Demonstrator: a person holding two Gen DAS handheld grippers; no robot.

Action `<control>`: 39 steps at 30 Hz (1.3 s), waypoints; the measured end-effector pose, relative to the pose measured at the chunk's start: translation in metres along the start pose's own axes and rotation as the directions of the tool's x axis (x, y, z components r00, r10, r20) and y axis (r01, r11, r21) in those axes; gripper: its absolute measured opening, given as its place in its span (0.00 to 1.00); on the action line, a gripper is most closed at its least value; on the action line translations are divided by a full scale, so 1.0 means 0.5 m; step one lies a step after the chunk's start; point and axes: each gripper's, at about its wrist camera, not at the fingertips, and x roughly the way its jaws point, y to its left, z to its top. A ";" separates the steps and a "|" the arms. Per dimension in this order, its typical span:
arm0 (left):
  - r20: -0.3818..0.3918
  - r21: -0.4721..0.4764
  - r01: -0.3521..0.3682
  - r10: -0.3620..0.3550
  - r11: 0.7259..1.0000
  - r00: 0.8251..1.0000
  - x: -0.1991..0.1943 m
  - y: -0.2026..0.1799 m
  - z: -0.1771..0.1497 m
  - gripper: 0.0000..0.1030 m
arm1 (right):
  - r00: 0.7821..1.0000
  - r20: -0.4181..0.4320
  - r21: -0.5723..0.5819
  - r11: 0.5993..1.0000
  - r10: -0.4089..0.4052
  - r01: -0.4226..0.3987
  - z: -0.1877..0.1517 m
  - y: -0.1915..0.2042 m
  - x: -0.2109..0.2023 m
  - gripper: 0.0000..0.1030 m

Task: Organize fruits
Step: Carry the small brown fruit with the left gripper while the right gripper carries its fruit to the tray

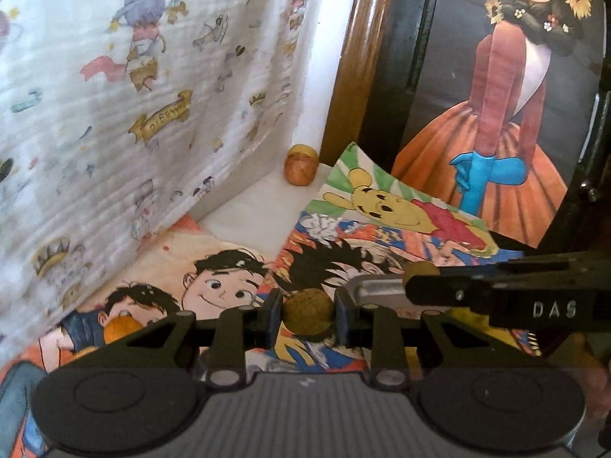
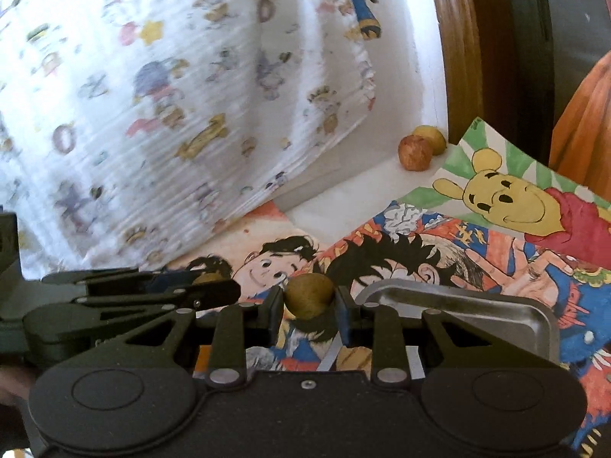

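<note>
In the left wrist view my left gripper (image 1: 308, 303) is shut on a small round brown-green fruit (image 1: 308, 315), held above the cartoon posters. My right gripper (image 2: 308, 301) is shut on a similar brown-green fruit (image 2: 310, 294) in its own view. A shallow metal tray (image 2: 477, 307) lies on the posters just right of it. From the left wrist view the tray (image 1: 376, 290) shows behind the right gripper's fingers (image 1: 458, 294), which hold their fruit (image 1: 420, 270) over it. A red-brown fruit (image 2: 414, 153) and a yellow fruit (image 2: 433, 137) sit in the far corner.
A patterned white cloth (image 1: 114, 95) hangs along the left side. A wooden post (image 1: 355, 57) and a dark panel with a painted figure (image 1: 496, 114) close the back right. An orange fruit (image 1: 120, 328) lies on the poster at near left. The left gripper's fingers (image 2: 172, 297) reach in from the left.
</note>
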 end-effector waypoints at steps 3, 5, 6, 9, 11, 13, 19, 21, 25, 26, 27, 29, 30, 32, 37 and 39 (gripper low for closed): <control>0.003 -0.011 0.010 -0.010 1.000 1.000 -0.022 -0.006 -0.015 0.31 | 1.000 0.011 -0.028 1.000 -0.004 0.004 -0.022 0.022 -0.027 0.30; 0.005 -0.022 0.015 -0.015 1.000 1.000 -0.036 -0.007 -0.024 0.31 | 1.000 0.018 -0.038 0.999 -0.005 0.006 -0.036 0.033 -0.039 0.30; 0.005 -0.027 0.018 -0.018 0.999 1.000 -0.043 -0.008 -0.030 0.31 | 1.000 0.021 -0.042 0.999 -0.006 0.007 -0.043 0.039 -0.047 0.30; 0.002 -0.038 0.029 -0.029 0.999 1.000 -0.060 -0.012 -0.048 0.31 | 1.000 0.027 -0.047 0.999 -0.008 0.009 -0.067 0.053 -0.071 0.30; 0.001 -0.051 0.043 -0.043 0.998 0.999 -0.071 -0.016 -0.062 0.31 | 0.999 0.032 -0.049 0.999 -0.011 0.012 -0.083 0.063 -0.086 0.30; -0.003 -0.064 0.052 -0.052 0.997 0.999 -0.078 -0.020 -0.073 0.31 | 0.999 0.039 -0.061 0.998 -0.019 0.021 -0.100 0.074 -0.101 0.30; -0.009 -0.090 0.067 -0.068 0.994 0.998 -0.100 -0.025 -0.106 0.31 | 0.999 0.026 -0.095 0.995 -0.037 0.039 -0.138 0.100 -0.127 0.30; -0.015 -0.101 0.069 -0.071 0.992 0.997 -0.105 -0.026 -0.117 0.31 | 0.999 0.022 -0.102 0.994 -0.043 0.045 -0.149 0.107 -0.134 0.30; -0.025 -0.107 0.071 -0.074 0.992 0.997 -0.115 -0.031 -0.134 0.31 | 0.998 0.025 -0.107 0.993 -0.056 0.058 -0.169 0.116 -0.149 0.30; -0.027 -0.109 0.072 -0.075 0.991 0.997 -0.118 -0.032 -0.138 0.31 | 0.998 0.025 -0.108 0.992 -0.061 0.063 -0.174 0.118 -0.153 0.30; -0.029 -0.112 0.073 -0.077 0.991 0.997 -0.120 -0.033 -0.141 0.31 | 0.998 0.026 -0.109 0.992 -0.064 0.066 -0.179 0.119 -0.157 0.30; -0.031 -0.116 0.076 -0.080 0.990 0.996 -0.125 -0.036 -0.148 0.31 | 0.997 0.025 -0.104 0.992 -0.069 0.071 -0.192 0.121 -0.165 0.30; -0.033 -0.117 0.078 -0.082 0.990 0.996 -0.127 -0.039 -0.152 0.31 | 0.997 0.024 -0.101 0.992 -0.072 0.074 -0.197 0.121 -0.168 0.30; -0.034 -0.116 0.083 -0.087 0.990 0.996 -0.132 -0.044 -0.157 0.31 | 0.997 0.022 -0.096 0.992 -0.080 0.082 -0.213 0.119 -0.176 0.30; -0.047 -0.105 0.104 -0.110 0.989 0.993 -0.140 -0.063 -0.174 0.31 | 0.994 0.020 -0.069 0.991 -0.109 0.110 -0.259 0.107 -0.197 0.30; -0.056 -0.097 0.114 -0.120 0.989 0.991 -0.140 -0.071 -0.180 0.31 | 0.992 0.013 -0.044 0.991 -0.123 0.123 -0.277 0.095 -0.205 0.30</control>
